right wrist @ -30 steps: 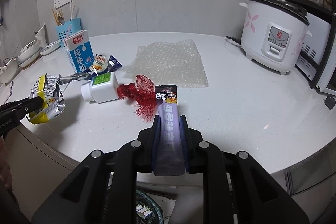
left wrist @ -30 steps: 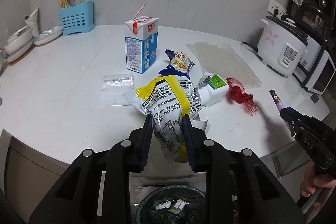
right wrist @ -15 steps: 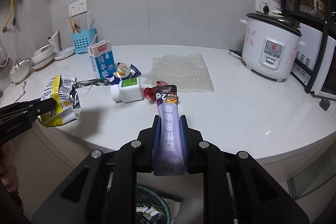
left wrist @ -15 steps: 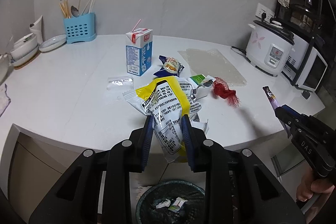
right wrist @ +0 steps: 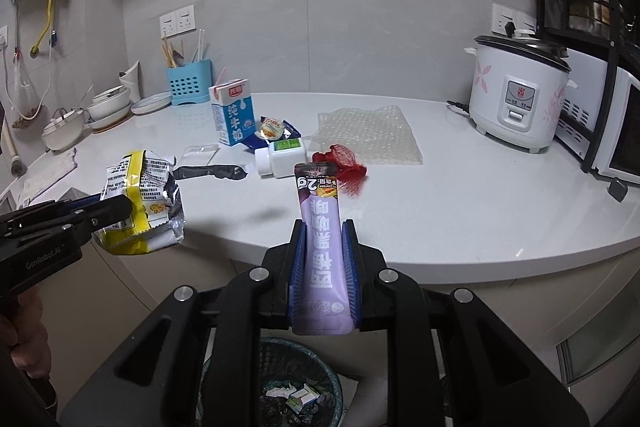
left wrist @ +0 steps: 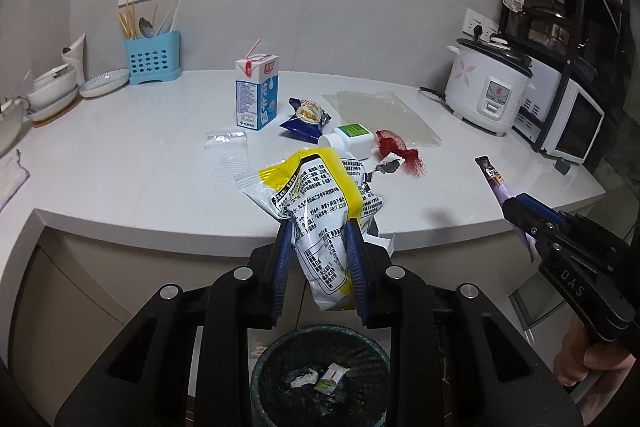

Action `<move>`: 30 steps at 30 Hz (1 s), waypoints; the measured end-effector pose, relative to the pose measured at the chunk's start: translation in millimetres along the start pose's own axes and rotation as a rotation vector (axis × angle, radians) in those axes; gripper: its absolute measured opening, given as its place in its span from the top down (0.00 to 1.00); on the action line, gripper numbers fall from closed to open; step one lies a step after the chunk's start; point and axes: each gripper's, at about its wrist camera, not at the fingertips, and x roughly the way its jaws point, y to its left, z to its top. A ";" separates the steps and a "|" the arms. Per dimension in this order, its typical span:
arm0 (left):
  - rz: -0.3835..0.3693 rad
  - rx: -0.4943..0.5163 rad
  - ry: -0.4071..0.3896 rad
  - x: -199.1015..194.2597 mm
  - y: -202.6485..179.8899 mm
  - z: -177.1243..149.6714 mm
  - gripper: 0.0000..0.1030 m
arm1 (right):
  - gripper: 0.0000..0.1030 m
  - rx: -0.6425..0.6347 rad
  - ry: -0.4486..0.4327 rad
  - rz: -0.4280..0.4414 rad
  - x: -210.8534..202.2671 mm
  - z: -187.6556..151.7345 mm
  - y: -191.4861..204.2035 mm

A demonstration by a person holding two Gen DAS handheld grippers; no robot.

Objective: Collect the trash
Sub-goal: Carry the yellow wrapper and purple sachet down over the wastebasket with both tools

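Observation:
My left gripper (left wrist: 319, 229) is shut on a crumpled yellow and silver snack bag (left wrist: 320, 195), held off the counter's front edge, above a dark mesh trash bin (left wrist: 320, 379) on the floor. My right gripper (right wrist: 322, 233) is shut on a purple sachet (right wrist: 321, 227), also in front of the counter and above the bin (right wrist: 298, 387). On the counter lie a blue milk carton (left wrist: 257, 93), a blue snack wrapper (left wrist: 306, 117), a white bottle (left wrist: 350, 143), a red net (left wrist: 398, 149) and a clear plastic bag (left wrist: 226, 155).
A sheet of bubble wrap (right wrist: 370, 137) lies at the counter's back. A rice cooker (right wrist: 518, 97) and a microwave (left wrist: 572, 123) stand at the right. A blue utensil holder (left wrist: 152, 61) and bowls (left wrist: 54, 89) stand at the left. The bin holds some paper scraps.
Both grippers have drawn back from the counter with their loads. The counter edge and the bin below now show more fully in both views.

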 end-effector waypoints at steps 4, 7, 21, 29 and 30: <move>-0.015 -0.003 -0.002 -11.5 -1.0 -16.8 0.75 | 0.83 -0.010 -0.013 0.013 -11.5 -11.6 9.1; -0.016 0.001 -0.010 -18.1 -1.7 -27.2 0.75 | 0.83 -0.017 -0.017 0.024 -18.2 -22.3 15.2; -0.010 0.002 0.045 5.1 3.6 -92.7 0.75 | 0.83 -0.004 0.009 0.029 -19.5 -85.3 24.1; -0.012 0.024 0.109 31.9 3.6 -131.3 0.76 | 0.83 -0.015 0.080 0.030 6.9 -120.8 27.1; -0.010 0.024 0.119 35.7 4.3 -136.5 0.76 | 0.83 -0.016 0.086 0.025 10.3 -125.0 27.2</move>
